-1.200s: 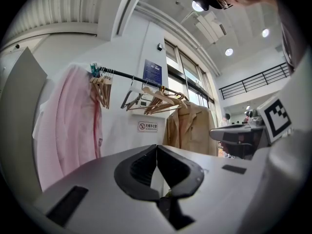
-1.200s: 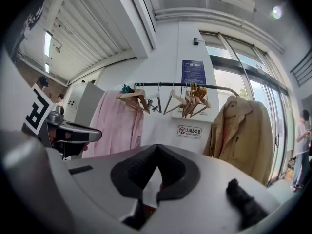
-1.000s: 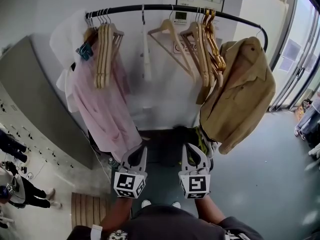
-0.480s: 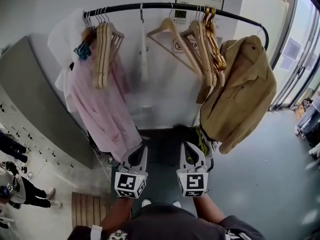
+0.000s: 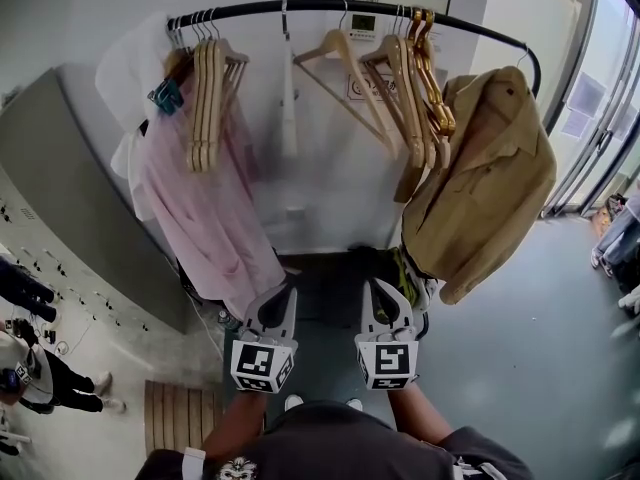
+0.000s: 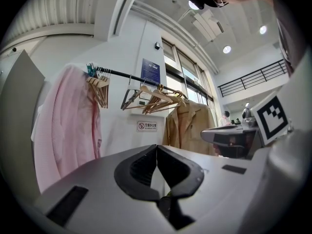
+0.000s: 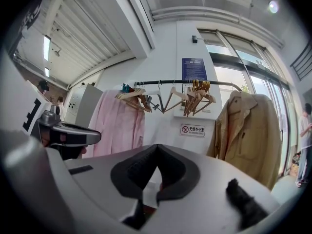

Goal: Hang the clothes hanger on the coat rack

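A black coat rack rail [image 5: 300,9] runs across the top of the head view. Several empty wooden hangers [image 5: 208,98] hang at its left and another bunch of wooden hangers [image 5: 405,83] at its right; the right gripper view shows hangers [image 7: 192,96] on the rail [image 7: 165,82] too. My left gripper [image 5: 283,290] and right gripper [image 5: 377,286] are side by side low in front of the rack, both pointing level at it. Both are shut with nothing between the jaws. In the left gripper view the hangers [image 6: 156,97] hang ahead, well beyond the shut left gripper [image 6: 157,147].
A pink shirt [image 5: 205,208] hangs at the rack's left and a tan jacket [image 5: 490,183] at its right. A grey locker cabinet [image 5: 70,218] stands to the left, a glass door [image 5: 600,118] to the right. A person [image 5: 615,238] stands at far right. A white wall is behind the rack.
Both grippers have stayed in place, shut. The head view has shifted slightly, so the rack sits a bit higher in frame.
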Motion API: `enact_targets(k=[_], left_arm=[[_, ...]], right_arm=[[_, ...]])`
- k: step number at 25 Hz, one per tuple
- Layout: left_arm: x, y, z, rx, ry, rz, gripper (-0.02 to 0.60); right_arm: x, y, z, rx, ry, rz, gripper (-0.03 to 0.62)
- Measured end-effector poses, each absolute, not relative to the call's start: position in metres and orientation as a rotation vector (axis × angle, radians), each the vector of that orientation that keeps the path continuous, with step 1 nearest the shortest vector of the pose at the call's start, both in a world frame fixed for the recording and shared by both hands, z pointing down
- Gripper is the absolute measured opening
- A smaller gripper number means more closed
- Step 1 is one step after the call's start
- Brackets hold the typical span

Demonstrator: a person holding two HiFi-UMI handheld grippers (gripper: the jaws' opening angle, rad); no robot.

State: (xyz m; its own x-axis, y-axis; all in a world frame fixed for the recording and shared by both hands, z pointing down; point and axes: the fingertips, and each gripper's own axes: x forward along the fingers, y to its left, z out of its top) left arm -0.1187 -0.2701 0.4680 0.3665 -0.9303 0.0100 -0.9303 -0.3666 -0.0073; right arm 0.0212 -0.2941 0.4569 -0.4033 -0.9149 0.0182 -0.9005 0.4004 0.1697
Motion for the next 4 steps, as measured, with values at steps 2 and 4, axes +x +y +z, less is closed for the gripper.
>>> enact_targets(k=[2,4], left_arm=[[-0.1201,-0.2703,0.4678,-2.596,1.770,-0.021,0.010],[-0.1215,-0.2717,0.4666,-2.592,1.771,-0.020,0.011]], right_arm=[[0.0196,-0.2940,0.4567,1.646,-2.541,-0.204,0.014],[0.0181,-0.2949,0.4553,1.643,-2.545,-0.209,0.014]])
